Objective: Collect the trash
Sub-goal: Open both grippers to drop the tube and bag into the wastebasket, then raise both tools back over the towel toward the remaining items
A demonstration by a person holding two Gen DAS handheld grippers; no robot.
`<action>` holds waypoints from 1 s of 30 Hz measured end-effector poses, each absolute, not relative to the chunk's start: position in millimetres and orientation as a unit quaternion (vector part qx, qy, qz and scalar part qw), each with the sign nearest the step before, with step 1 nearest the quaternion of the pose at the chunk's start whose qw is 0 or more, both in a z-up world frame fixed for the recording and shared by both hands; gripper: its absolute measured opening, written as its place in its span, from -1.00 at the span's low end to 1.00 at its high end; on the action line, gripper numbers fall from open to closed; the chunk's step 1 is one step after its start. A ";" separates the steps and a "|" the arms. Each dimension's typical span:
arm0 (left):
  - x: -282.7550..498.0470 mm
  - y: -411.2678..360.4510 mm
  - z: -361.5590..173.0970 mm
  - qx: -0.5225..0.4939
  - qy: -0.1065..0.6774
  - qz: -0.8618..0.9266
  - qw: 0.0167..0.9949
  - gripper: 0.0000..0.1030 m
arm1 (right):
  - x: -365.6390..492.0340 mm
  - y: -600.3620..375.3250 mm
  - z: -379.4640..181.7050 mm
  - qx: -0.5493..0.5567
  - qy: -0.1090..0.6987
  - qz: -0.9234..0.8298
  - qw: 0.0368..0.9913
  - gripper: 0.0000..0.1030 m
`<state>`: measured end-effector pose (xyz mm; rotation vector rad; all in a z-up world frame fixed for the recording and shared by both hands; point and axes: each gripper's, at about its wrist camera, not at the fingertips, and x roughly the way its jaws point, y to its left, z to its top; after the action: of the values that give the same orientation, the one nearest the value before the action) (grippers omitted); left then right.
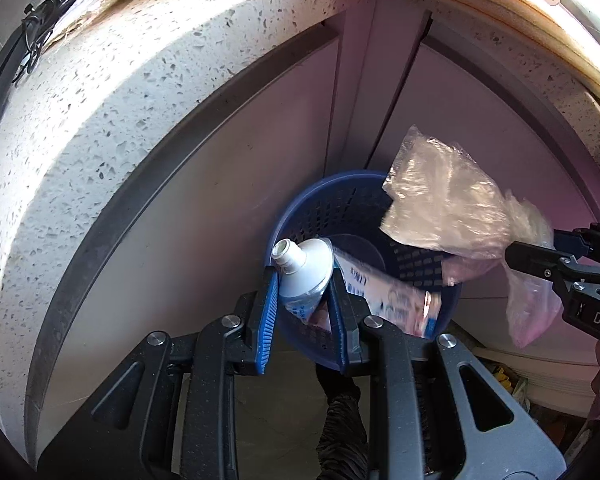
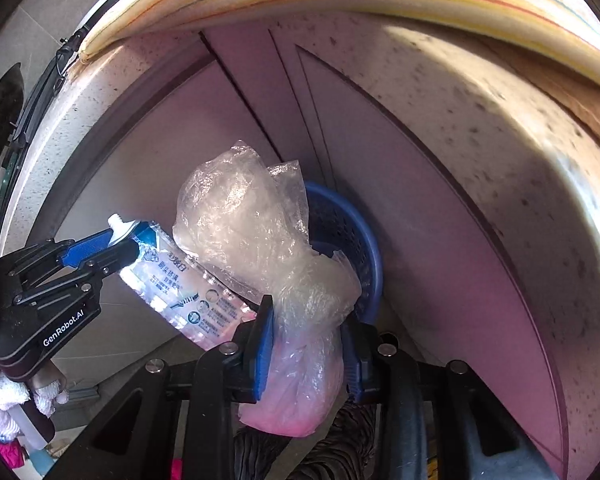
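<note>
Left wrist view: left claw (image 1: 303,280) clamped on an uncapped white toothpaste tube (image 1: 306,270), held over the blue perforated basket (image 1: 300,216) below the speckled table (image 1: 100,92); tube lettering blurred, possibly blue. Right claw (image 1: 540,258), marked "DAS…", grips a crumpled clear plastic bag (image 1: 448,204).

Right wrist view: right claw (image 2: 306,320) pinching the bag (image 2: 252,232); left claw (image 2: 112,246) reads "GenRobot.AI"; tube (image 2: 184,288) bears Chinese print.
</note>
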<state>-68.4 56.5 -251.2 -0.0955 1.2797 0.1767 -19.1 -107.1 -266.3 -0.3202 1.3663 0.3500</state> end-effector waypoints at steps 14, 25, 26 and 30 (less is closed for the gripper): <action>-65.1 54.5 -254.0 -0.051 0.596 0.075 0.798 -0.30 | -21.0 -93.7 -259.4 -0.151 0.618 0.168 0.753 0.18; -66.1 69.5 -228.4 -0.063 0.581 0.079 0.808 -0.30 | -19.2 -99.3 -237.1 -0.147 0.611 0.193 0.754 0.17; -66.1 72.1 -223.7 -0.065 0.579 0.079 0.809 -0.30 | -20.3 -100.3 -233.8 -0.145 0.609 0.196 0.755 0.17; -66.1 78.1 -205.0 -0.078 0.567 0.081 0.816 -0.20 | -24.6 -102.6 -211.3 -0.140 0.600 0.212 0.759 0.18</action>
<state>-66.1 78.1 -205.0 -0.1672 1.2089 0.1718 -24.6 -102.6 -211.3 -0.3042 1.3061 0.4620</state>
